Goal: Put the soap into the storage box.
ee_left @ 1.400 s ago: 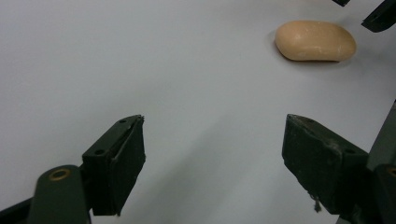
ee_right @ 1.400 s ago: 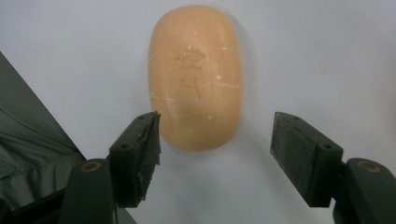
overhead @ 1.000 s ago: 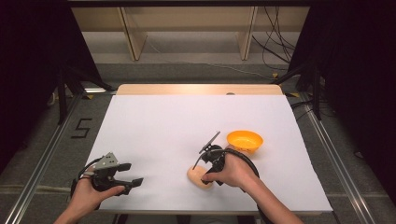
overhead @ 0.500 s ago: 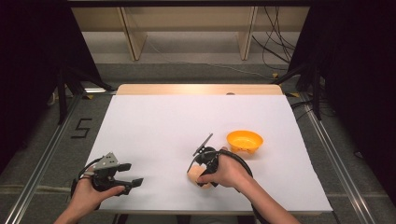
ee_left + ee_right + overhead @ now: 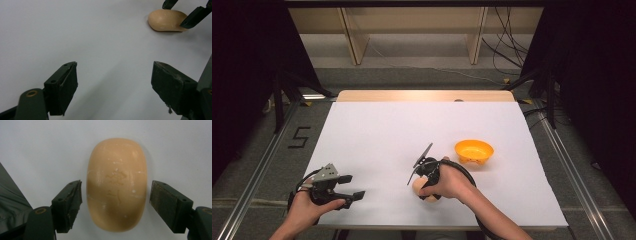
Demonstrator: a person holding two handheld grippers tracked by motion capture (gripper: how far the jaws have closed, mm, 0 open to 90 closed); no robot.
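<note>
A tan oval lump (image 5: 416, 186) lies flat on the white table (image 5: 377, 135), near the front edge. In the right gripper view the lump (image 5: 116, 177) sits lengthwise between the jaws of my right gripper (image 5: 116, 192), which is open, with a small gap on each side. From above, the right gripper (image 5: 427, 194) points down at the lump under the person's hand. My left gripper (image 5: 355, 186) rests at the front left, open and holding nothing. The left gripper view (image 5: 113, 72) looks across bare table to the lump (image 5: 165, 20), with the right gripper (image 5: 183, 11) straddling it.
An orange bowl (image 5: 474, 151) stands to the right of the lump and a little farther back. A wooden strip (image 5: 427, 95) runs along the table's far edge. Dark frames and cables flank the table.
The right gripper has shifted left and come down over the tan lump, which now lies between its jaws. The left gripper has stayed where it was.
</note>
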